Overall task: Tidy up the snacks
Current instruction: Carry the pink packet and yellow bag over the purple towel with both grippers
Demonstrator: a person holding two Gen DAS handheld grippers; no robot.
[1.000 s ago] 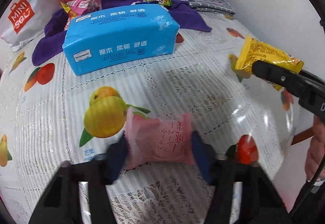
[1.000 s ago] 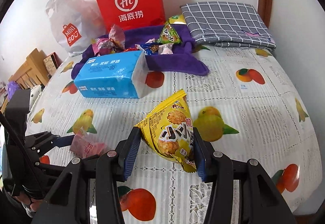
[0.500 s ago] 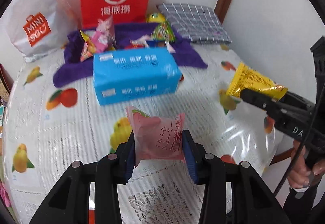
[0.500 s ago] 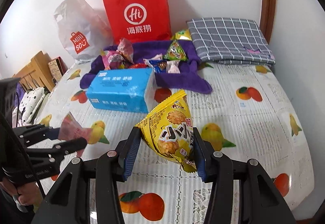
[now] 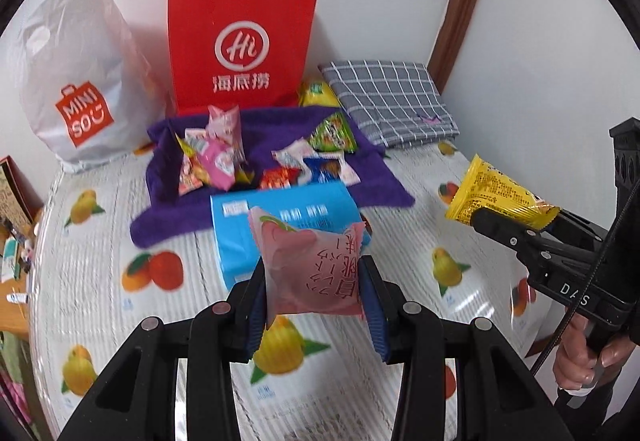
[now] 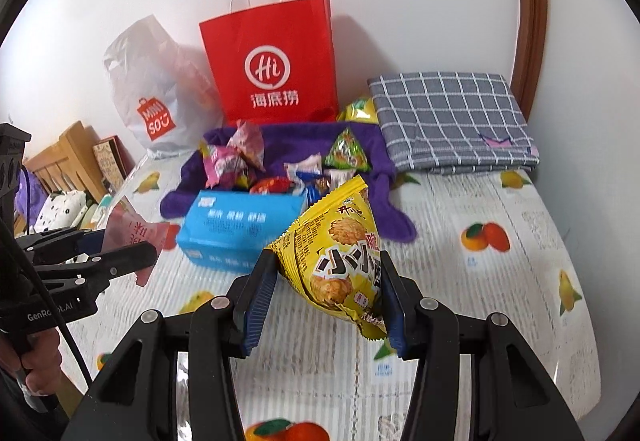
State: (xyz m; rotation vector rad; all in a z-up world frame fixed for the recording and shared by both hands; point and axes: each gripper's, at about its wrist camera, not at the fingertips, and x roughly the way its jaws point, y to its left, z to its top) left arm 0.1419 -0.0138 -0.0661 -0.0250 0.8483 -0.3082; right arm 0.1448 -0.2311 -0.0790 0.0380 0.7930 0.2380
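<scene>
While a pile of small snack packets (image 5: 256, 157) is already gathered on the purple cloth (image 5: 372, 177) in front of the red paper bag (image 5: 240, 41), two snacks are held above the fruit-patterned tablecloth (image 5: 120, 241), so the task is judged to be well under way but not finished; whether the cloth or a bag is the final place cannot be told. A blue tissue pack (image 5: 280, 217) is seen lying between the carried snacks and the cloth, and would have to be passed over or around. The yellow snack bag (image 6: 340, 253), the larger of the two, is clamped by the right gripper (image 6: 326, 281), its jaws closed only as far as the puffed bag allows, and it is held clear of the surface. The pink snack packet (image 5: 312, 273) is pinched likewise by the left gripper (image 5: 314, 293), jaws pressed against its two side edges, and is held raised in front of the tissue pack. Both packets remain to be set down with the others.
</scene>
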